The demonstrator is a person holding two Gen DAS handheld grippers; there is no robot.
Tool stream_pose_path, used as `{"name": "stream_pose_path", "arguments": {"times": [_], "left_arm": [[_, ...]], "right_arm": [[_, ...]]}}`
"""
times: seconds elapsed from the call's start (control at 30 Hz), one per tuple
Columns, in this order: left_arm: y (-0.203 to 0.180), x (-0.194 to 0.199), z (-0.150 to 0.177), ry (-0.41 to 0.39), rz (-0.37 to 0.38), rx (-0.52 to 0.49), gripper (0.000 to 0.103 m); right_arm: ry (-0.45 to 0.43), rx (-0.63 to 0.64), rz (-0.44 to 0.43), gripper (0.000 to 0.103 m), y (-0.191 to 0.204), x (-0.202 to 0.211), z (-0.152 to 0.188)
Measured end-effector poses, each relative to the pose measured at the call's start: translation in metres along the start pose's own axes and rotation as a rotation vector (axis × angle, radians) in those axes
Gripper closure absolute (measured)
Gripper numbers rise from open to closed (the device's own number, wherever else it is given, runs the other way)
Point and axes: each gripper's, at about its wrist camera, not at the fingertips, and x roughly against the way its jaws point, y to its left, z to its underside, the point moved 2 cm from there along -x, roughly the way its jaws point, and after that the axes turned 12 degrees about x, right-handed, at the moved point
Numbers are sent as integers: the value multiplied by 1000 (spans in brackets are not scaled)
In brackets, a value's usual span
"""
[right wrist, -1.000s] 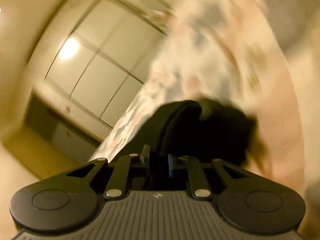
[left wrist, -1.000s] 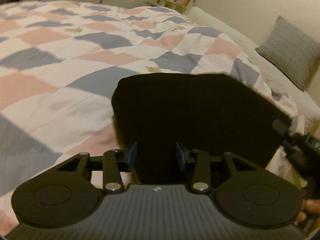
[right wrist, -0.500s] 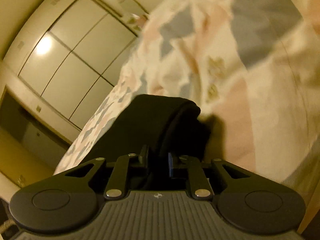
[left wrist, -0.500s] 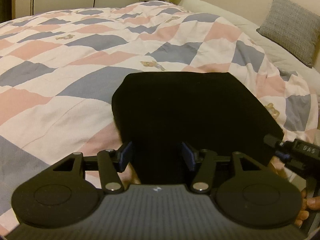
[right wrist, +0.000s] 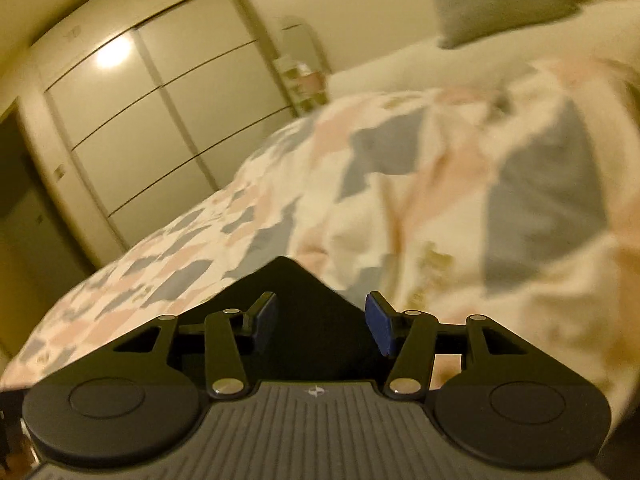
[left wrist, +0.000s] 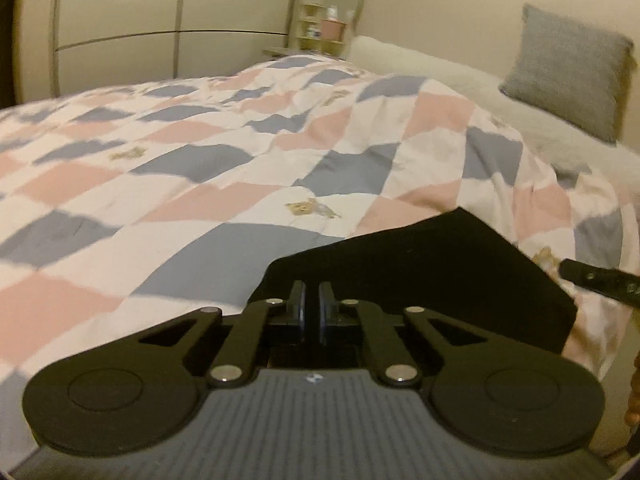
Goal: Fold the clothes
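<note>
A folded black garment (left wrist: 420, 272) lies flat on the checked quilt (left wrist: 200, 168), near the bed's front right corner. My left gripper (left wrist: 312, 300) is shut, its fingers close together over the garment's near left edge; I cannot make out fabric between them. In the right wrist view my right gripper (right wrist: 320, 316) stands open, and a pointed corner of the black garment (right wrist: 288, 288) shows between its blue pads (right wrist: 378, 328) without touching them. The right gripper's tip (left wrist: 592, 280) also pokes in at the right edge of the left wrist view, just beyond the garment.
The pink, blue and white quilt (right wrist: 400, 200) covers the whole bed. A grey pillow (left wrist: 568, 68) leans against the wall at the far right. White wardrobe doors (left wrist: 160, 20) and a small shelf (left wrist: 320, 28) stand behind the bed. A hand (left wrist: 632, 400) shows at the right edge.
My right gripper has opened and let go of the black garment, then levelled out. My left gripper has closed and pulled back toward the garment's near left edge.
</note>
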Motion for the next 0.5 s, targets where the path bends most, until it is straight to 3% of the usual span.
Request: {"name": "stream_pose_path", "arguments": {"times": [0.13, 0.27, 0.33, 0.5], "left_arm": [[-1, -39, 1, 46, 0, -57, 99], [-3, -72, 6, 89, -4, -91, 100], [-7, -77, 9, 81, -23, -129, 100], [-6, -40, 11, 78, -24, -53, 99]], "right_arm": [[80, 139, 79, 50, 10, -24, 11], [197, 86, 102, 48, -14, -46, 37], [210, 7, 67, 47, -26, -50, 45], [218, -23, 69, 40, -31, -52, 44]]}}
